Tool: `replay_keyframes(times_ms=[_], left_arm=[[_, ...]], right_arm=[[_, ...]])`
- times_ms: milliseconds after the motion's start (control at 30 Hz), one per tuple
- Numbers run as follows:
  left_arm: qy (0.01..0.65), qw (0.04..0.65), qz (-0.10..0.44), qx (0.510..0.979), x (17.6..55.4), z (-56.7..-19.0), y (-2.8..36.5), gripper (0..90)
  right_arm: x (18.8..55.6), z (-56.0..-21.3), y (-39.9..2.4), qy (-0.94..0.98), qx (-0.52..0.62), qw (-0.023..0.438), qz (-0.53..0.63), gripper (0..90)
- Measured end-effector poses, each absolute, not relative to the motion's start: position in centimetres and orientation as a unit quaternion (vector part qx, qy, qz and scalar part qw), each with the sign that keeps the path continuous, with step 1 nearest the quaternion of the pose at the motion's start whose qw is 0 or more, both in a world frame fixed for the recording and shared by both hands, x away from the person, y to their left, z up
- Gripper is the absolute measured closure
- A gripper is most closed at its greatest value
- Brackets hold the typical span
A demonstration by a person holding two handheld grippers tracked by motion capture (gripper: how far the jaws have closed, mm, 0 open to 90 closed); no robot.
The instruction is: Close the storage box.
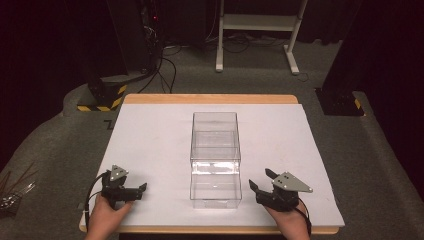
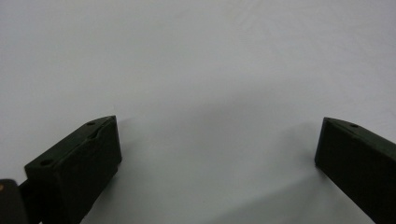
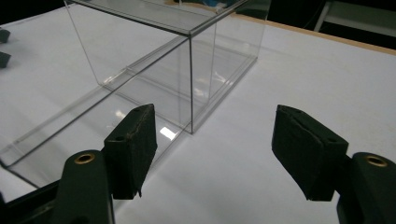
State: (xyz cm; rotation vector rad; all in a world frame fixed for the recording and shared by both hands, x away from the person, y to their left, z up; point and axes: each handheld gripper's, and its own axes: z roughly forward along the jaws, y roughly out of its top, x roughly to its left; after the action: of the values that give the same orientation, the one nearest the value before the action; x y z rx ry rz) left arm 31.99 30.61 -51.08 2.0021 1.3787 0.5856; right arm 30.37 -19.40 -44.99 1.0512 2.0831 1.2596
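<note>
We see a clear plastic box [image 1: 215,159] standing in the middle of the high view on the white sheet [image 1: 150,145] that covers the table [image 1: 210,98]. It runs lengthwise away from us, and its near part sits lower than the far part.

At the lower left of that view, our left hand-held gripper [image 1: 141,190] rests on the sheet, well apart from the box. In its own view the jaws stand wide over bare white sheet [image 2: 196,70], with nothing between them.

At the lower right, our right hand-held gripper [image 1: 261,182] sits just beside the box's near corner. In its own view the jaws are parted and hold nothing; the box [image 3: 187,60] fills the upper left of the frame, its near corner edge just beyond the left jaw.
</note>
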Motion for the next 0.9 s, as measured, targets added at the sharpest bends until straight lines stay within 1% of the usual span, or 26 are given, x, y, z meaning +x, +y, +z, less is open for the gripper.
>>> replay_keyframes(times_ms=[367,900], left_arm=[[0.523,0.315,0.222,0.76,32.0,-51.1,30.6,0.5],[0.523,0.315,0.222,0.76,32.0,-51.1,30.6,0.5]], right_arm=[[29.1,-44.3,-18.8,0.762,0.369,0.235,0.478,29.5],[27.8,-43.4,-17.9,0.76,0.353,0.21,0.504,27.9]])
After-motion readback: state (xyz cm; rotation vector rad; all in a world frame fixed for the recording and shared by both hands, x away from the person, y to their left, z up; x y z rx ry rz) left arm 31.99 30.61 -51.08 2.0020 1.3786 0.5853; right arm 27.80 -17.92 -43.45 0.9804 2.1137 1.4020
